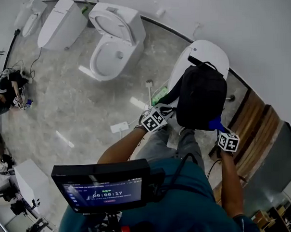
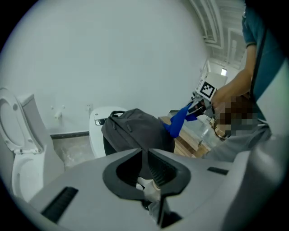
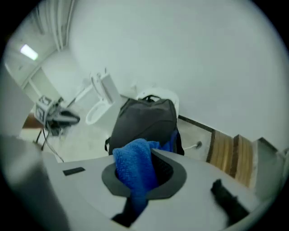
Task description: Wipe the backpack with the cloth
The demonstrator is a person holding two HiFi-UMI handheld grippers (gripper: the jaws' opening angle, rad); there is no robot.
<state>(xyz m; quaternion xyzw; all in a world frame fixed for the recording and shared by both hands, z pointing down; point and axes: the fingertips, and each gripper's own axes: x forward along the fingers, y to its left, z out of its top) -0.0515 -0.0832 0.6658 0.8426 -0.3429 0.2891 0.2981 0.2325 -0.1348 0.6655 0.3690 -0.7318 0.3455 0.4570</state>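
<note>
The black backpack [image 1: 202, 96] stands upright on the closed lid of a white toilet [image 1: 206, 50], against the wall. The blue cloth [image 3: 134, 166] is bunched between the right gripper's [image 1: 215, 127] fingers, which grasp it, and it touches the backpack's lower right side. The left gripper [image 1: 164, 111] sits at the bag's lower left by a strap; its fingers are clenched together, with something pale low between them. A second toilet [image 1: 115, 40], lid raised, stands well apart on the marbled floor [image 1: 72, 97].
</note>
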